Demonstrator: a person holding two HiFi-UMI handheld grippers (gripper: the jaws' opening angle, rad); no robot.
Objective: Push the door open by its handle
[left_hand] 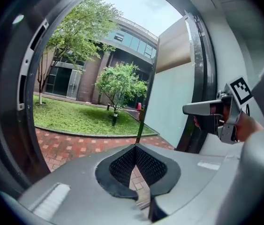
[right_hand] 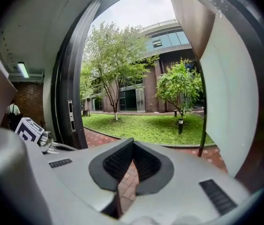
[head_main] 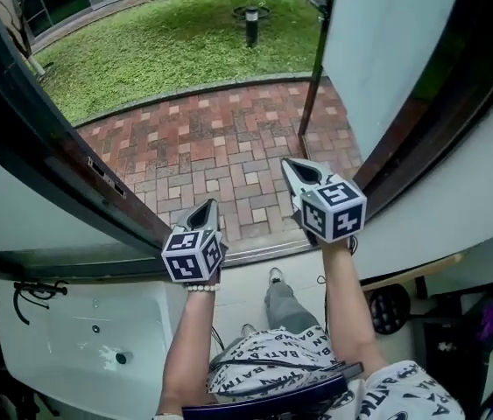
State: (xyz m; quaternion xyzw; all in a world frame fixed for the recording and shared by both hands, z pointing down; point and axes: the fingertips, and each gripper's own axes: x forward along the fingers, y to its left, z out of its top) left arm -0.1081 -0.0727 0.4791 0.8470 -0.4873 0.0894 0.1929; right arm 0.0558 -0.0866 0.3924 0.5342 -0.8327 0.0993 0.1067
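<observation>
Both tools are showing their jaws pressed together with nothing between them. The left tool is pointing out through the doorway at the brick paving. The right tool is doing the same from a little farther forward, its tip nearer the door. Neither tool is touching anything.

That door is standing wide open, swung outward to the person's right. Its pale panel is angling away over the paving, and its free edge is sitting well apart from the dark door frame on the left. Its handle is not showing in any view.

Judging by this, the pushing is looking essentially finished. What is remaining, if anything, is stepping over the threshold or lowering the tools.

Both arms are reaching forward side by side from the body. The left forearm and the right forearm are running roughly parallel. They are holding the tools tilted slightly downward, with the lawn lying beyond the paving.
</observation>
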